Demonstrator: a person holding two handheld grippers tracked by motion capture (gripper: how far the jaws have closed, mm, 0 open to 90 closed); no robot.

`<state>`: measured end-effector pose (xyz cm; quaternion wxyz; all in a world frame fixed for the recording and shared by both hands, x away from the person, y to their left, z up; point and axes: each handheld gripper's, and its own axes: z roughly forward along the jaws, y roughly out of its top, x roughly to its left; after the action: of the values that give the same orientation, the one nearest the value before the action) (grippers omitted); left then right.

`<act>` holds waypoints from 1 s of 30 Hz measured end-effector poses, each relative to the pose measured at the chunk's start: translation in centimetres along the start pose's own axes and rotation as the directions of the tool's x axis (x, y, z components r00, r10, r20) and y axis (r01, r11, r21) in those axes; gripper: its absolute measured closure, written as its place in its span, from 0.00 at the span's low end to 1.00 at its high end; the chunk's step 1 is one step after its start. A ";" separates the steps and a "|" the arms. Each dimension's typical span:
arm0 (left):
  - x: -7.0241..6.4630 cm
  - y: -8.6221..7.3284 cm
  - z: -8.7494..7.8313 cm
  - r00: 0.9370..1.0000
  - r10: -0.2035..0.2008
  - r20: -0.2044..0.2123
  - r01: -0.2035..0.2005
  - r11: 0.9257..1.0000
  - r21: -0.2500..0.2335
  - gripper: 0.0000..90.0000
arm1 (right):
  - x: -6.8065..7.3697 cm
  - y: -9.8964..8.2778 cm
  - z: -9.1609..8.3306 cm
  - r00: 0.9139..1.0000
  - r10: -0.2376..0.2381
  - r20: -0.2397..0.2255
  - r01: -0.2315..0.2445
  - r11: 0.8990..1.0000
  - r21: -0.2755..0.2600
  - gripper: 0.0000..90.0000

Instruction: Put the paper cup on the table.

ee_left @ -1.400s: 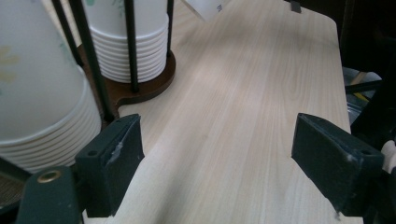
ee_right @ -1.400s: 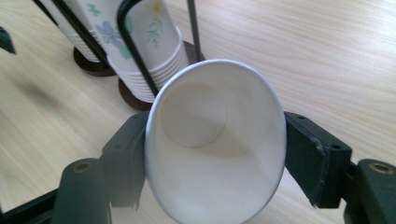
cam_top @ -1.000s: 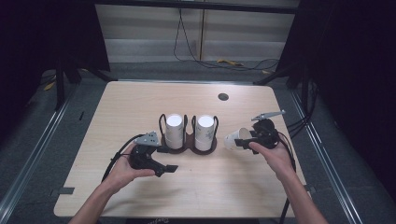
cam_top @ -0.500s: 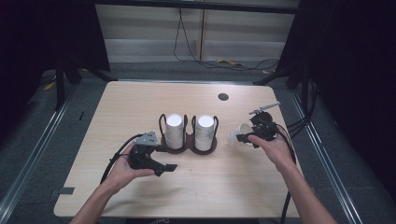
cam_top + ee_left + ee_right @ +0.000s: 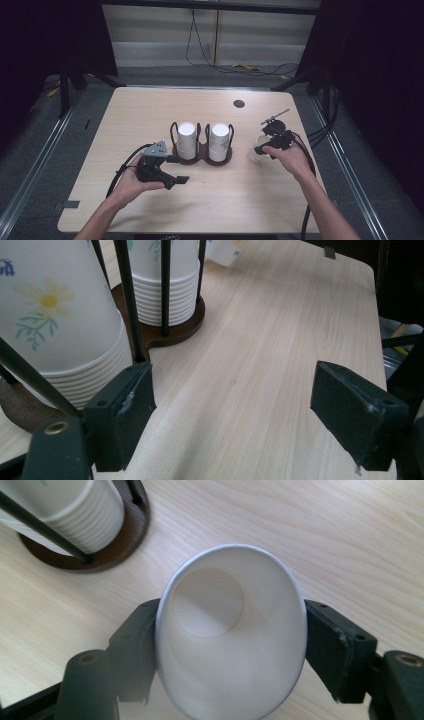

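The pale wooden table (image 5: 150, 115) takes up the middle of the high view, and on it, just left of centre, sits the dark brown cup holder (image 5: 202, 156) with its thin black wire uprights. Two stacks of paper cups stand upside down in it: the left stack (image 5: 186, 139) and the right stack (image 5: 220, 140), side by side, in the same spots as in both earlier frames. A small dark round disc (image 5: 239, 103) lies toward the upper right of the table.

The left gripper (image 5: 170, 170) rests low and left of the holder, as it did a second ago. In the left gripper view its jaws stand wide apart over bare wood with nothing between them; one pad sits just beside the holder's base and a wire upright. The jaws have just been closing a little.

The right gripper (image 5: 260, 150) is right of the holder. A second ago it sat lower; now it is slightly higher in the frame and turned a bit more. Its jaws have just been opening slightly, yet in the right gripper view both pads press on the sides of a single white paper cup (image 5: 230, 640), squeezed somewhat oval, its open mouth facing the camera. In the high view the cup (image 5: 256, 151) is a small pale shape near the holder; whether it touches the table is hard to tell.
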<state>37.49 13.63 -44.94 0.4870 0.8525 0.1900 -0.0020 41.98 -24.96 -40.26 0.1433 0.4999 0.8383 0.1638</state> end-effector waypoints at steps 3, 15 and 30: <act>0.1 0.0 -0.1 1.000 -0.004 -0.010 0.004 1.000 -0.010 0.20 | 0.1 0.3 0.6 1.000 -0.014 0.025 0.013 1.000 0.021 0.31; 0.2 0.0 -0.7 1.000 -0.014 -0.018 0.014 1.000 -0.024 0.20 | 0.4 0.7 1.4 0.998 0.014 0.063 -0.015 1.000 0.007 0.24; 0.4 -0.2 -0.8 1.000 -0.021 -0.023 0.020 1.000 -0.016 0.20 | 0.1 -0.2 2.4 0.999 0.045 0.017 -0.045 0.999 -0.020 0.21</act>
<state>37.61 14.56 -44.75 0.4915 0.8465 0.2043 0.0045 42.70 -24.62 -42.53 0.1518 0.5186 0.8239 0.1706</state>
